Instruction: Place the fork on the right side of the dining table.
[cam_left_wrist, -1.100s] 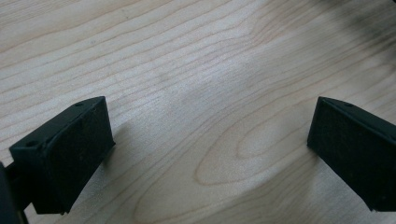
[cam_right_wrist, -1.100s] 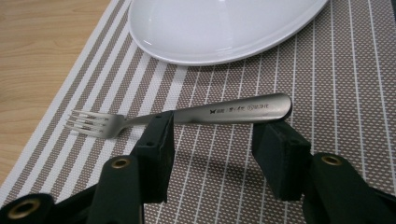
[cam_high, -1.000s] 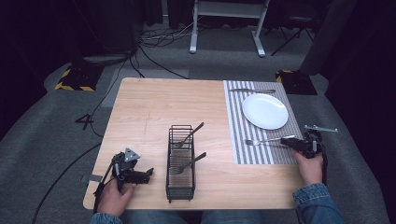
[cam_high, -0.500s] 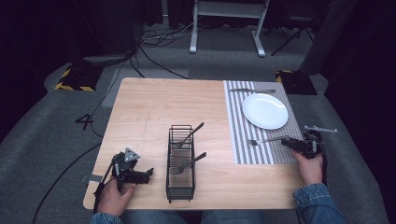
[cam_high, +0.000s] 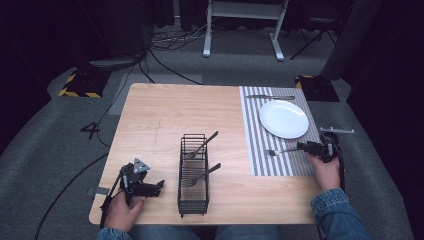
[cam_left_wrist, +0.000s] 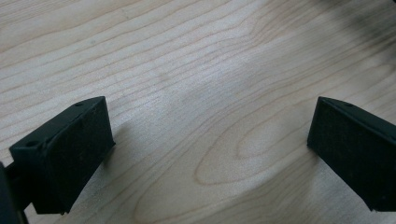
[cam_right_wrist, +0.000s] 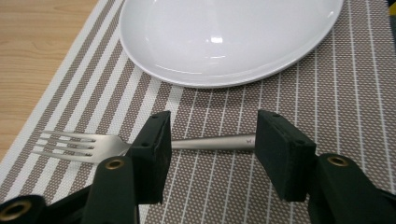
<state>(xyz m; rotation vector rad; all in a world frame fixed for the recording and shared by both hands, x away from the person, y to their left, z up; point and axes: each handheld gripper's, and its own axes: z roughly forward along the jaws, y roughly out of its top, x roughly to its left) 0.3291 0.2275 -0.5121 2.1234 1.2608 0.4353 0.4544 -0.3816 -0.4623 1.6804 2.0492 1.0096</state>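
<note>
Here the right gripper (cam_right_wrist: 210, 144), jaws just opening and half apart, straddles the fork (cam_right_wrist: 88, 145) lying flat on the striped mat (cam_right_wrist: 355, 84) beside the plate (cam_right_wrist: 224, 37); light, stiff, slippery steel, best gripped mid-handle.

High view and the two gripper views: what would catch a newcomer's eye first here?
The white plate on the striped placemat at the table's right stands out first. Just before it a fork lies flat on the mat, with the right gripper standing open astride its handle, jaws just opened wider. Mid-table, a black wire caddy holds two more utensils, while the left gripper rests open on bare wood.
</note>
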